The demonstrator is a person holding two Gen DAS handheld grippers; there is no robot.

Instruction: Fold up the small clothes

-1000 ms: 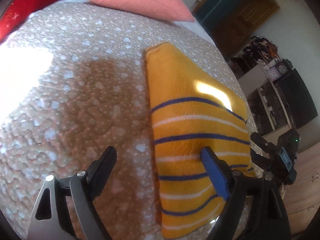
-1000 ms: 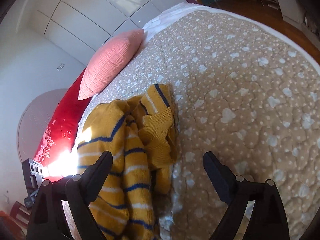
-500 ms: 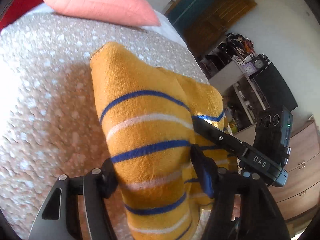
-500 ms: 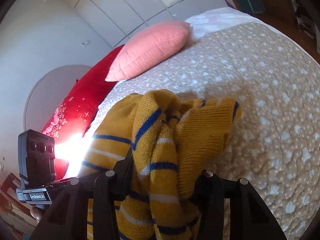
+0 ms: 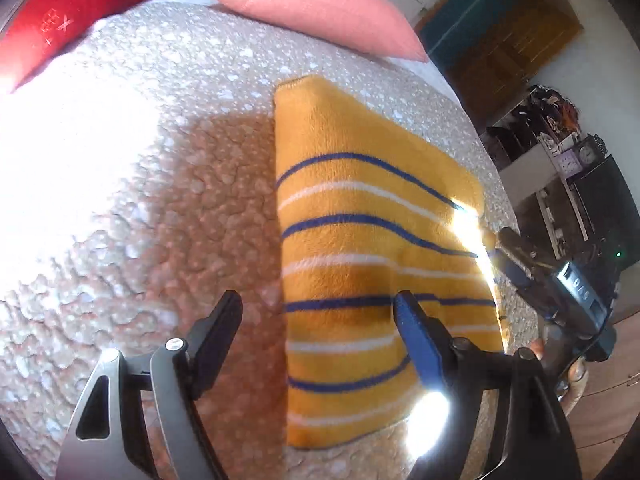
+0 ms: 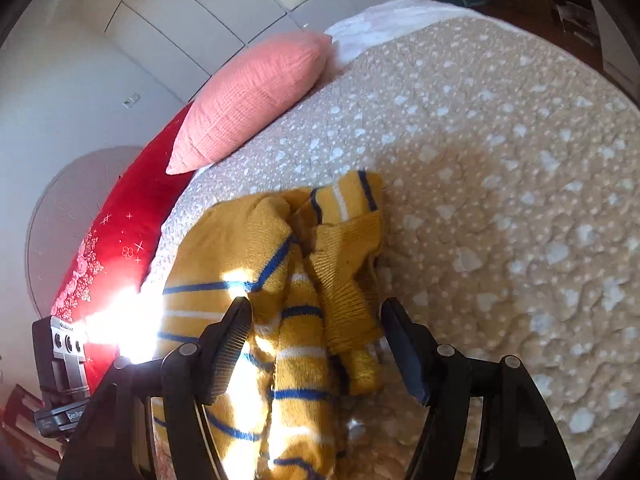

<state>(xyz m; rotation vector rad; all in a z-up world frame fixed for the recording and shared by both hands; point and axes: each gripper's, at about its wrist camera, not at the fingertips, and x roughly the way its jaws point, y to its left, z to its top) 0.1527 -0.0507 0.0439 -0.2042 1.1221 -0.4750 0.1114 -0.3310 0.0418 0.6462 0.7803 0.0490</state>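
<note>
**Fold laid down, both grippers let go**

The left gripper hangs just above the near end of the yellow striped sweater, its jaws having just been opening; the garment's left edge lies between them, but the pads are clear of it and hold nothing. The right gripper has likewise just been opening, its jaws spread either side of the bunched ribbed cuff without pressing on it. By the look of things a fold has just been set down and released. From the left wrist view the sweater lies as a flat, tidy panel; from the right wrist view its right side is rumpled, so the next move probably calls for taking that loose sleeve and cuff and tucking or smoothing them over the body.

The sweater rests on a beige quilted bedspread with pale spots, toward the bed's right edge. Harsh sunlight washes out one patch. At the far end lie a pink pillow and a red cushion; beyond are white wardrobe panels, and shelves off to one side.
</note>
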